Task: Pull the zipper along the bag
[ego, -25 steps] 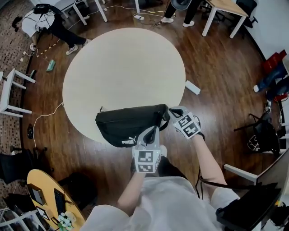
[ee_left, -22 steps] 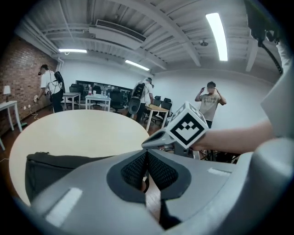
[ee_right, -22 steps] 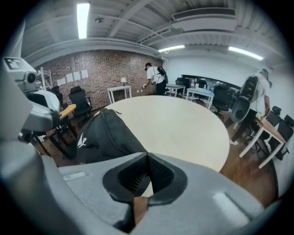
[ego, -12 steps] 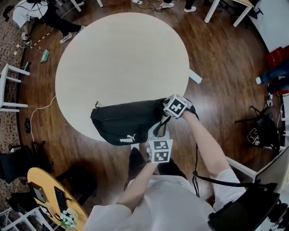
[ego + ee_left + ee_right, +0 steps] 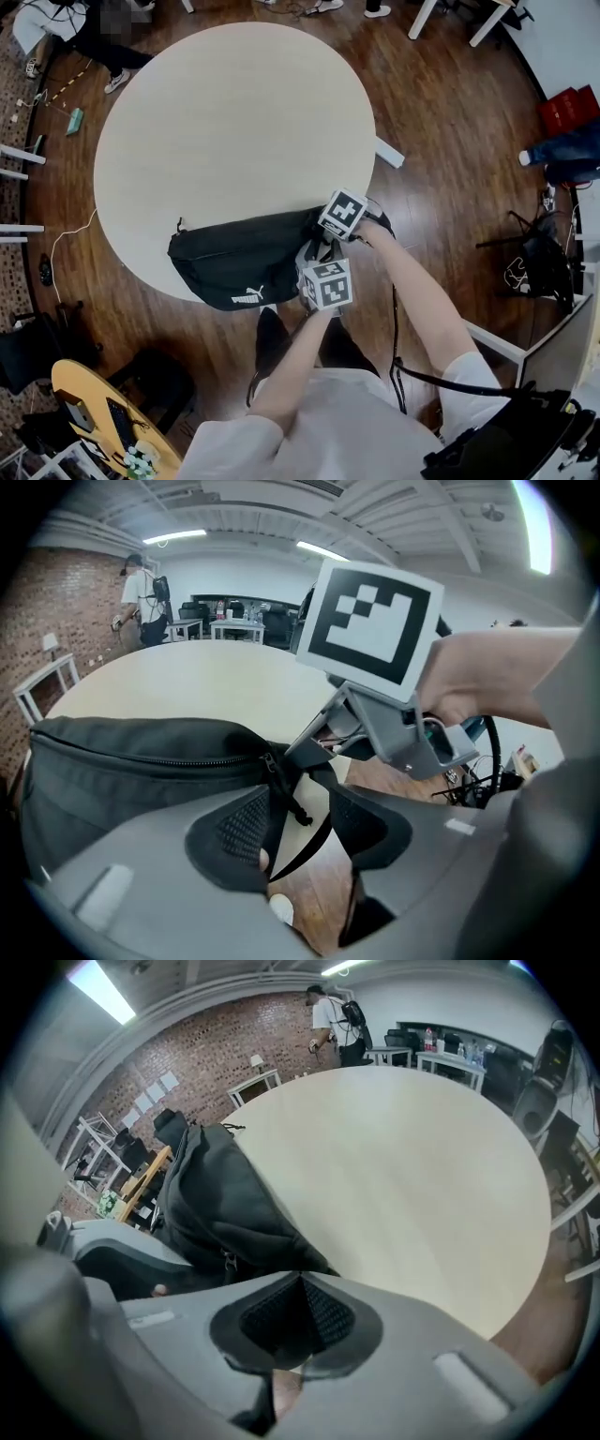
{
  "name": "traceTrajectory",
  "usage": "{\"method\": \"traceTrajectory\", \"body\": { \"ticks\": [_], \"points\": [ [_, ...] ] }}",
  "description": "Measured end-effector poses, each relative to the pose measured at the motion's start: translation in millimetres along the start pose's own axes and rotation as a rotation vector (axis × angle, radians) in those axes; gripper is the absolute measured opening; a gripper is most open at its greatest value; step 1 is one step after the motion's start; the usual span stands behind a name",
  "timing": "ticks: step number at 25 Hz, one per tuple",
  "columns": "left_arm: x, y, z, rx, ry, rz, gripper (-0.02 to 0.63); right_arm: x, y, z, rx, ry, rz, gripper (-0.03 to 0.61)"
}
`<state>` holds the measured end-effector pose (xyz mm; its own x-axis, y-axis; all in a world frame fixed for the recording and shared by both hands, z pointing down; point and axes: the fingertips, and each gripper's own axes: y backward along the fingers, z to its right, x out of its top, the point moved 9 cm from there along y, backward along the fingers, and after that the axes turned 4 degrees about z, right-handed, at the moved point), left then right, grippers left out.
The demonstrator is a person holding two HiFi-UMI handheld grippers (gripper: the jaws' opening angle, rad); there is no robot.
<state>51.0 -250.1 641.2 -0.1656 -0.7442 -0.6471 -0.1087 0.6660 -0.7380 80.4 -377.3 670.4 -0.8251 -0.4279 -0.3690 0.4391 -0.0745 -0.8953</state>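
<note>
Left gripper [image 5: 302, 822], nearest: jaws were pinched tight a second ago and are now opening. The zipper pull cord [image 5: 286, 794] hangs loose between the pads, not pressed.

The slider [image 5: 270, 761] sits at the right end of the bag [image 5: 234, 262], with the teeth shut to its left. This reads as a finished pull just let go, though a regrip is possible.

The bag lies at the near edge of the table [image 5: 234, 112].

Right gripper [image 5: 300, 1316] has moved in from the right onto the bag's right end. Its fingers are together, seemingly pinching fabric there.

In the way: a strap loop [image 5: 306, 855] dangles by the left jaws, and the two grippers are crowded close.

Far left: a person [image 5: 98, 42] on the floor.
</note>
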Motion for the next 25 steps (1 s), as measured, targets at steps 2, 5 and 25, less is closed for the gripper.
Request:
{"method": "traceTrajectory", "body": {
  "ticks": [2, 5, 25],
  "points": [
    [0, -9, 0, 0.052, 0.006, -0.016, 0.222, 0, 0, 0, 0.001, -0.002, 0.002, -0.009],
    [0, -18, 3, 0.103, 0.007, -0.024, 0.204, 0, 1, 1, 0.005, -0.004, 0.003, -0.009],
    [10, 20, -24, -0.035, 0.016, -0.012, 0.023, -1, 0, -1, -0.021, -0.010, -0.009, -0.009]
  ]
}}
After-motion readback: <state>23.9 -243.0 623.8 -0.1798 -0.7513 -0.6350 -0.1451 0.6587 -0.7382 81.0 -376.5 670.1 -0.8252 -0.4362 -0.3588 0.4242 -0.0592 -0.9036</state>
